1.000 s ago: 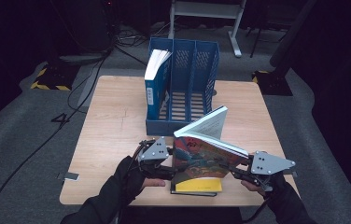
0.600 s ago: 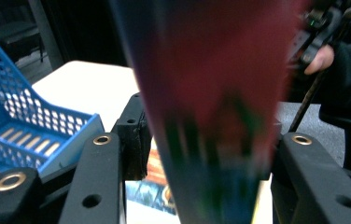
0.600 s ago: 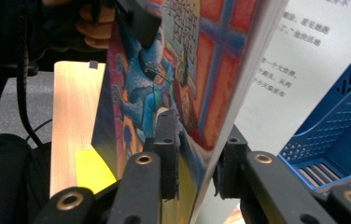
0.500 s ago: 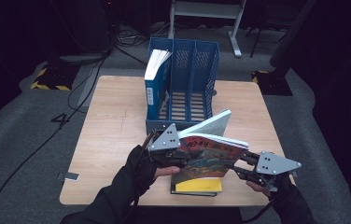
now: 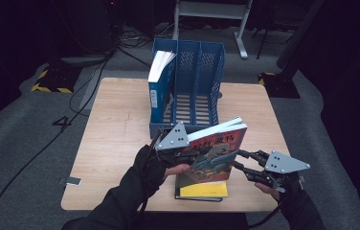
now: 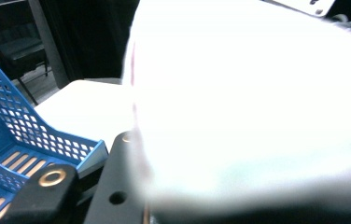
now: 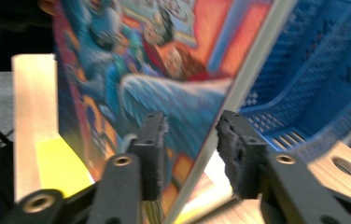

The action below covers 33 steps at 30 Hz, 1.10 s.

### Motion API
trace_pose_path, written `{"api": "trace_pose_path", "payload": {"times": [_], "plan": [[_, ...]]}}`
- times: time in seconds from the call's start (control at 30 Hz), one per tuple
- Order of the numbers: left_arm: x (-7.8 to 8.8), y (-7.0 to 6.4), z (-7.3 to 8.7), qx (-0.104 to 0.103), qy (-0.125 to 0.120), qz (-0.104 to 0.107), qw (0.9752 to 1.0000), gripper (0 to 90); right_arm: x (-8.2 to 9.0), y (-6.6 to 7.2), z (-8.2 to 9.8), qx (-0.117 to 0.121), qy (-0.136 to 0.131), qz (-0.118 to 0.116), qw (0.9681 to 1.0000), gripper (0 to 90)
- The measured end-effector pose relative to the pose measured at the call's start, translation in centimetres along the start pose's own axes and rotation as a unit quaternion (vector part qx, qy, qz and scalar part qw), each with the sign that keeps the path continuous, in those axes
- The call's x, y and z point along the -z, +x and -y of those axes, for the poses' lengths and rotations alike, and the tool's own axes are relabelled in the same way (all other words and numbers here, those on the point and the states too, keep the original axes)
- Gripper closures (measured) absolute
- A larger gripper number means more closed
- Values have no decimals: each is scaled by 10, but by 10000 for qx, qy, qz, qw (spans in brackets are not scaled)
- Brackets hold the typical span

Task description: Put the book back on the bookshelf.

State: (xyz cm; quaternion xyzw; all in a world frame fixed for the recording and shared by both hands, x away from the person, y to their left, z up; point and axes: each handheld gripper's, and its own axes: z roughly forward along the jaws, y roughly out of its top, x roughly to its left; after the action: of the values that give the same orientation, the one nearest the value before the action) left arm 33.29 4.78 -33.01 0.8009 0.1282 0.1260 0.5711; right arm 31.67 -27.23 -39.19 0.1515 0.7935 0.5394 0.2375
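Picture book [image 5: 214, 151], red cover with blurred Chinese characters, illustrated blue figures

High view overhead, facing forward; gripper views close, sharing picture book [image 5: 214, 151].

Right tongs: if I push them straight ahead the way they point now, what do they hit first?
The right tongs already straddle the edge of the colourful book, so its cover and pages come first. Past it stands the blue file rack; how far back is hard to judge.
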Motion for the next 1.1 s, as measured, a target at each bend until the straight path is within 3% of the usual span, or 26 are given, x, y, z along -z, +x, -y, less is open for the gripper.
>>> {"api": "trace_pose_path", "payload": {"times": [0.27, 0.33, 0.5, 0.6, 0.7, 0.8, 0.97, 1.1], "plan": [[1, 0, 2, 39, -45, -26, 10000, 719, 7, -16, 20, -289, 252, 263, 9989, 436], [1, 0, 2, 26, -69, 17, 10000, 722, 10, -22, 29, -356, 362, 466, 9976, 422], [1, 0, 3, 76, -106, 26, 9999, 725, 11, -37, 54, -652, 762, 707, 9924, 383], [1, 1, 3, 87, -129, 30, 9999, 730, 7, -45, 70, -984, 1076, 723, 9867, 371], [-1, 3, 2, 125, -138, -20, 9998, 732, -1, -50, 85, -979, 1527, 784, 9803, 357], [-3, 5, 0, 110, -119, -49, 9999, 734, -6, -54, 97, -1080, 1784, 779, 9749, 356], [-8, 5, -9, 30, -100, -120, 9999, 736, -12, -55, 102, -1090, 1932, 749, 9722, 352], [-10, 8, -22, -93, -101, -328, 9994, 738, -12, -55, 102, -1139, 1921, 757, 9718, 343]]}}
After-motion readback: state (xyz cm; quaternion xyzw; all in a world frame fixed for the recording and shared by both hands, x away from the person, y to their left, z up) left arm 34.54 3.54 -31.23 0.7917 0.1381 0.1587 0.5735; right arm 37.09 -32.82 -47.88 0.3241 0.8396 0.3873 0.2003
